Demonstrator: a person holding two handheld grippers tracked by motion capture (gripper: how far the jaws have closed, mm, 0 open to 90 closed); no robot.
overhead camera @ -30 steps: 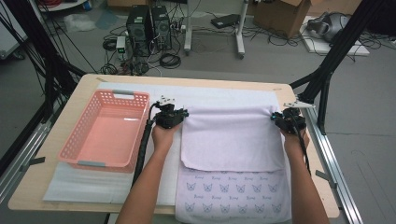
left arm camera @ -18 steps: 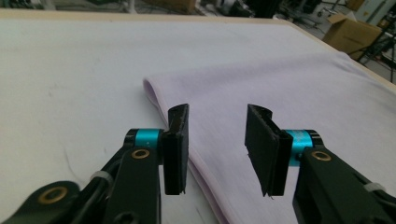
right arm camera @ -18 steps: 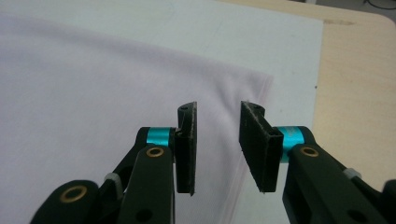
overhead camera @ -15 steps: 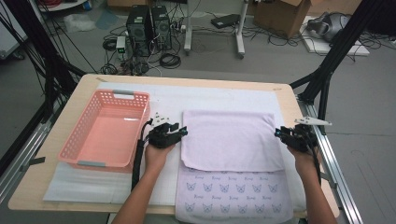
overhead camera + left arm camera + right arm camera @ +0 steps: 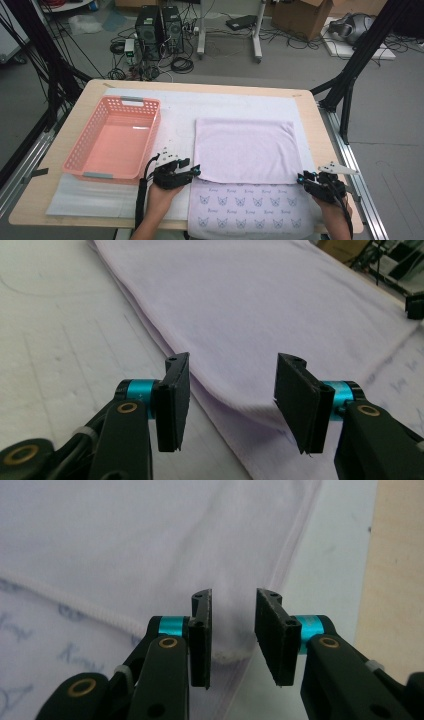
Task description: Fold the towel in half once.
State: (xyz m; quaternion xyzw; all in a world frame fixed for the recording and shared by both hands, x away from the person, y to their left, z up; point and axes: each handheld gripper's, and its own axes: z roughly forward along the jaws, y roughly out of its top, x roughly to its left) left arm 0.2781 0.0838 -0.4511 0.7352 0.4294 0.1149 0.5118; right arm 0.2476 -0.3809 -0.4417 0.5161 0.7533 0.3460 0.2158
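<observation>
Landmark: towel, lilac, folded over on the bench.

Near edge: a printed lower layer of the towel, with small butterfly motifs, sticks out from under the folded flap toward the person. It reaches the near bench edge.

Left tool: at the towel's near left corner, held low over the white mat. Jaws apart. In the left gripper view the left tool frames the rounded fold edge of the towel; cloth lies between the jaws, neither pad touching it as far as can be seen.

Right tool: at the towel's near right corner. Jaws apart, narrower gap than the left. In the right gripper view the right tool straddles the towel corner, a hemmed edge just beyond the pads; contact cannot be told. Grey plate rides on top of this tool.

Towel itself: flap lies flat, roughly square, near edge running straight between the two tools. Slight wrinkle near the right corner.

Left of the towel: pink basket, just beside it, on the mat.

Beyond the towel: bare mat, then the far bench edge. Farther off, floor with computer towers, cables, a cardboard box.
</observation>
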